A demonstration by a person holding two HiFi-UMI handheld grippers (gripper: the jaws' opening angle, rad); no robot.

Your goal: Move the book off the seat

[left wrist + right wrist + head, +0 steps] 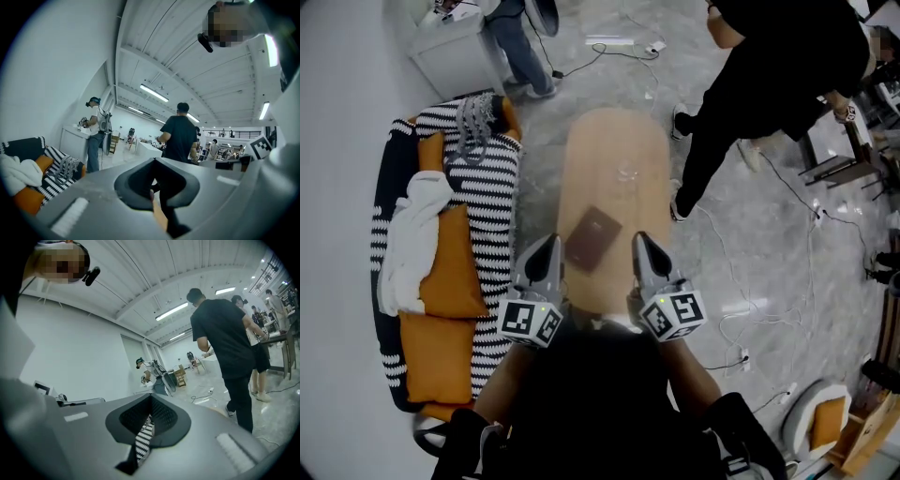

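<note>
Lying flat on the pale oval wooden tabletop (614,141), the thin brown rectangular book (592,239) sits skewed, its long axis running from near left to far right. The left gripper (551,242) and right gripper (641,240) show either side of it, each with jaws pressed together on nothing. A black-and-white striped sofa (497,216) stands just beside the tabletop.
</note>
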